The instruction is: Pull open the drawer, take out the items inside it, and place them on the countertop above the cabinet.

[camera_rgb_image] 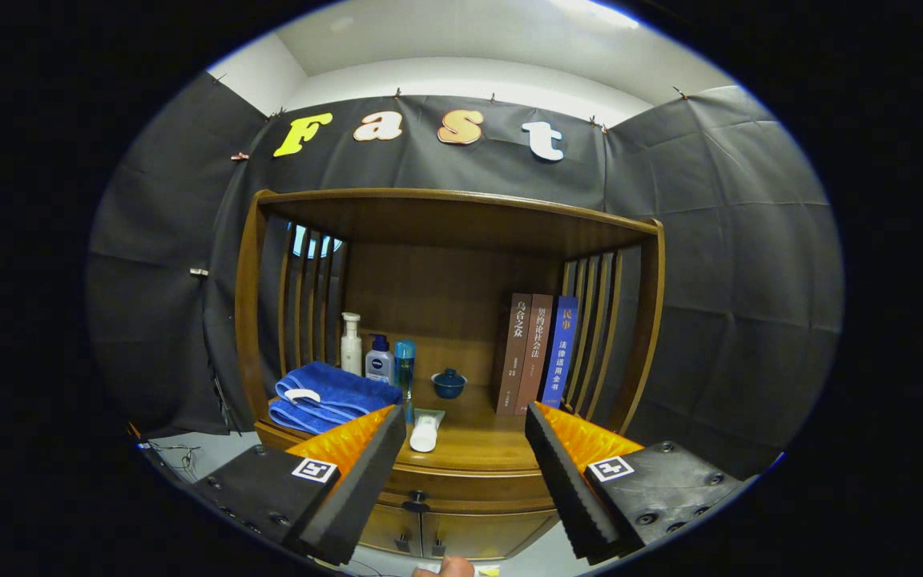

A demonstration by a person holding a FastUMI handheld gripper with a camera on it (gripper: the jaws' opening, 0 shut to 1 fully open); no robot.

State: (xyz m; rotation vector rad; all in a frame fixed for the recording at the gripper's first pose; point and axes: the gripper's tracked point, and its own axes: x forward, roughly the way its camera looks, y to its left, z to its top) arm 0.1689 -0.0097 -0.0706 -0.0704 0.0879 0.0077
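Note:
A wooden cabinet (461,473) with an open hutch stands ahead of me. Its drawer (469,487) sits just under the countertop (473,441), closed, with a dark knob (417,502) between and below my fingertips. My gripper (465,425) is open, fingers spread wide with nothing between them, held back from the cabinet front. On the countertop lie a folded blue towel (329,395) and a white tube (425,433). The inside of the drawer is hidden.
At the back of the countertop stand a white pump bottle (351,343), two blue bottles (381,359), a small blue lidded cup (449,384) and three books (538,353). Two lower cabinet doors (445,533) sit under the drawer. A fingertip (445,567) shows at the bottom.

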